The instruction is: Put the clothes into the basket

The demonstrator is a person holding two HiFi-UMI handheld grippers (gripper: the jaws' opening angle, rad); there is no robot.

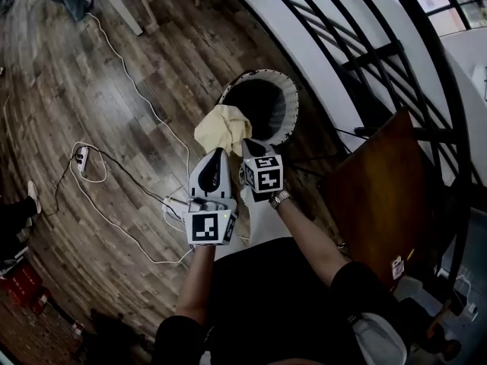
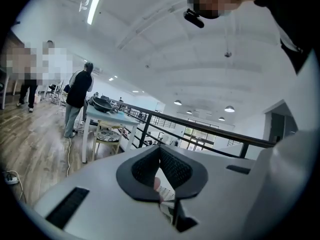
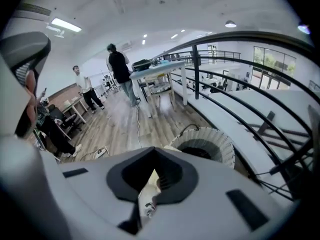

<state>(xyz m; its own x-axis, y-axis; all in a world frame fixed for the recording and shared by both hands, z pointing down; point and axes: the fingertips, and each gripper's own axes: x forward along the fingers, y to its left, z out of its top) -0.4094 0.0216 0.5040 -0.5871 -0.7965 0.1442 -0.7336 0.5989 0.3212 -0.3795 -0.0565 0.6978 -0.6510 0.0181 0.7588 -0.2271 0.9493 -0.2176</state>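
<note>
A pale yellow cloth (image 1: 219, 128) hangs in the air just left of the round white basket (image 1: 288, 97), whose dark inside faces up. Both grippers meet at the cloth's lower edge. My left gripper (image 1: 221, 152) is shut, and a pale scrap shows between its jaws in the left gripper view (image 2: 160, 151). My right gripper (image 1: 247, 143) is shut on the cloth; a yellow fold (image 3: 152, 178) is pinched between its jaws (image 3: 152, 156). In the right gripper view the basket (image 3: 220, 146) stands just beyond and below the jaws.
White cables and a power strip (image 1: 82, 158) trail over the wooden floor at the left. A black railing (image 1: 365, 52) curves behind the basket, with a brown panel (image 1: 380, 188) at the right. Far off, people (image 3: 120, 69) stand by a white table (image 3: 160, 69).
</note>
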